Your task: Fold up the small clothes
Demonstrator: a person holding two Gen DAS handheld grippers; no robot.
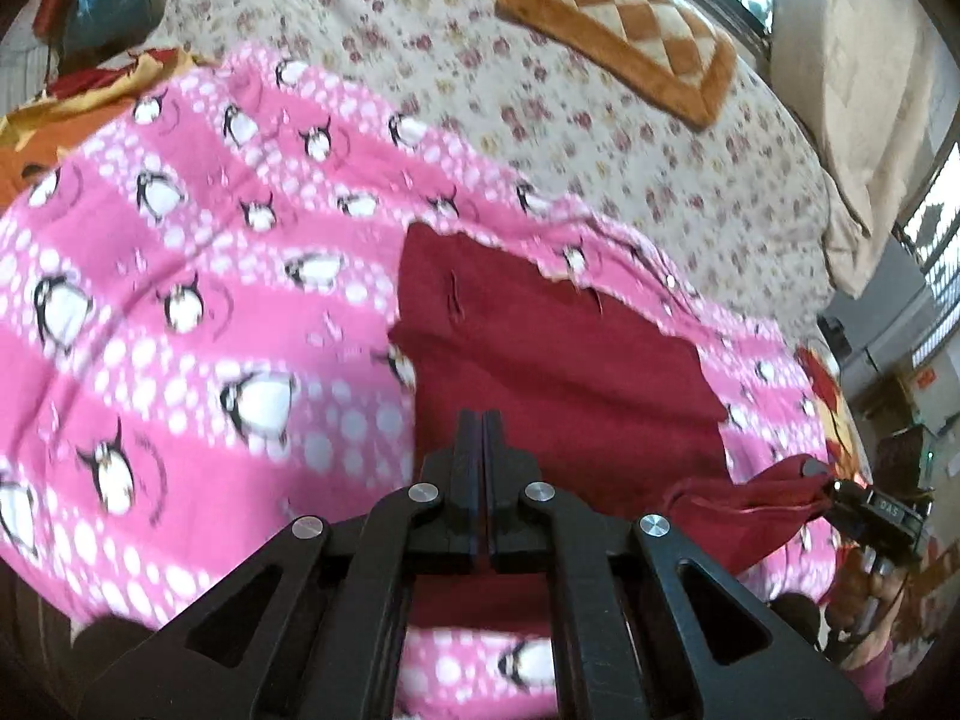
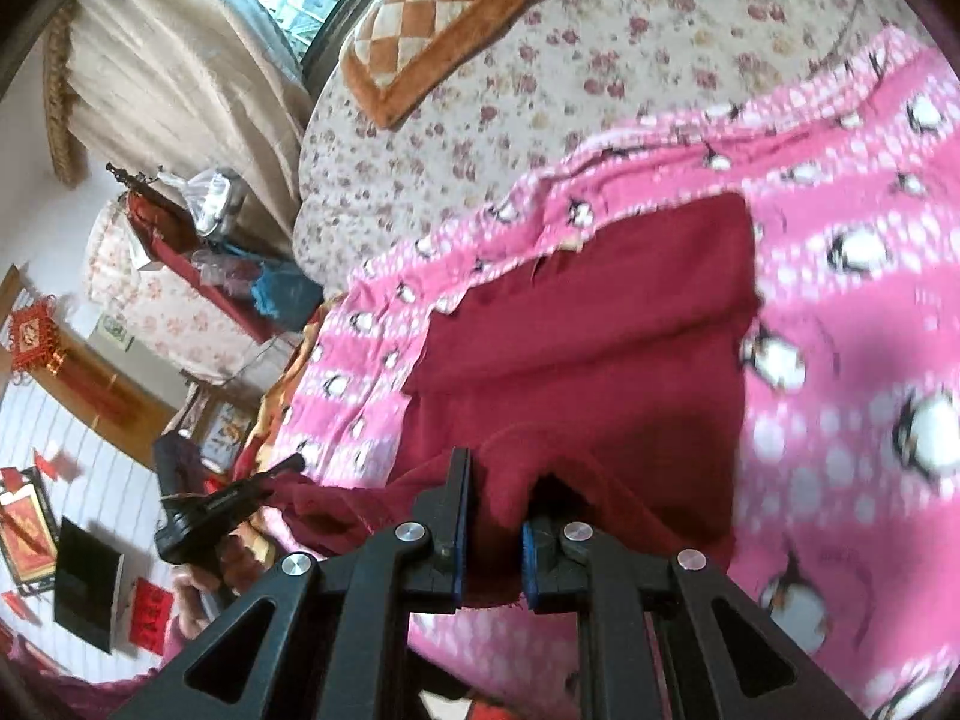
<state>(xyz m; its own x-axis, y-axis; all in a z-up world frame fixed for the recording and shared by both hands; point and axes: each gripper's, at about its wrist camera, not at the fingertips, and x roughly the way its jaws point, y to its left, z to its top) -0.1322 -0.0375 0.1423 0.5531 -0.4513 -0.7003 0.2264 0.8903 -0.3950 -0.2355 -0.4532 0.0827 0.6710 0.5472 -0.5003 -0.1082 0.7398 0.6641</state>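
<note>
Right gripper body (image 1: pixel 882 519): pale lettering, upside down — looks like "DAS", though blurred
Orange wall sign (image 1: pixel 924 379): marks too small to read
Red hanging knot ornament with gold centre (image 2: pixel 29 336): gold character — unreadable
Red paper squares on wall (image 2: pixel 150 612): characters blurred, unreadable

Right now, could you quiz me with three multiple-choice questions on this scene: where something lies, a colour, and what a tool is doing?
1. Where does the dark red garment lie?
A. on the pink penguin blanket
B. on the floor
C. on a chair

2. What colours is the checked cushion?
A. blue and white
B. orange and cream
C. green and black

3. The right tool is:
A. wide open and empty
B. shut on the garment's edge
C. out of view

Answers: A, pink blanket shows all round the garment; B, its border is orange; B, red cloth sits between its fingers.
</note>
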